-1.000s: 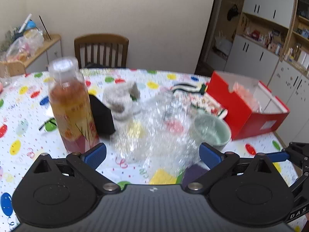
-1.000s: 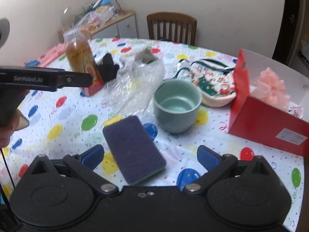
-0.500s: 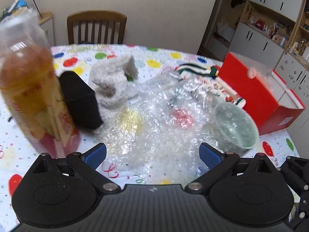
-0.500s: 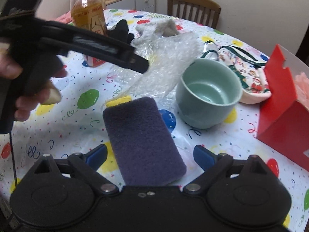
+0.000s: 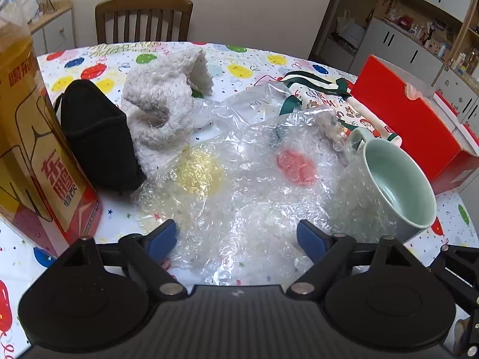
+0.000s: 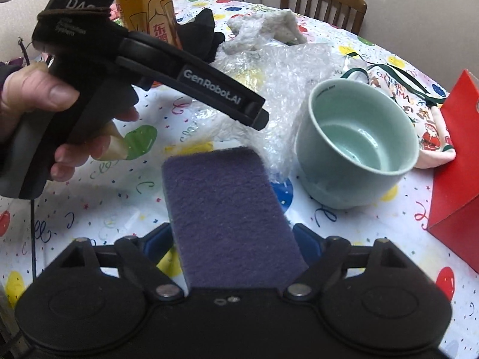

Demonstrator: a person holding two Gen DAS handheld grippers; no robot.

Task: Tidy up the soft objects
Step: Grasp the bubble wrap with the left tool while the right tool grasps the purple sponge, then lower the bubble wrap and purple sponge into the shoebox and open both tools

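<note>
Balloon-print tablecloth [image 6: 89,209]: purple sponge [image 6: 227,209] between right tool [image 6: 232,240] blue pads, closing.

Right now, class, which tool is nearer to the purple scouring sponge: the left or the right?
Right. The right tool straddles the purple scouring sponge, its near end between the closing jaws. The left tool hovers apart over the bubble wrap.

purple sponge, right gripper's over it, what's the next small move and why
Probably finish closing the right gripper on the purple sponge. The sponge lies flat on the table with its near end between the blue fingers; the jaws have just been closing but do not clearly press it yet. The green cup stands clear to one side, so nothing blocks the grip.
</note>
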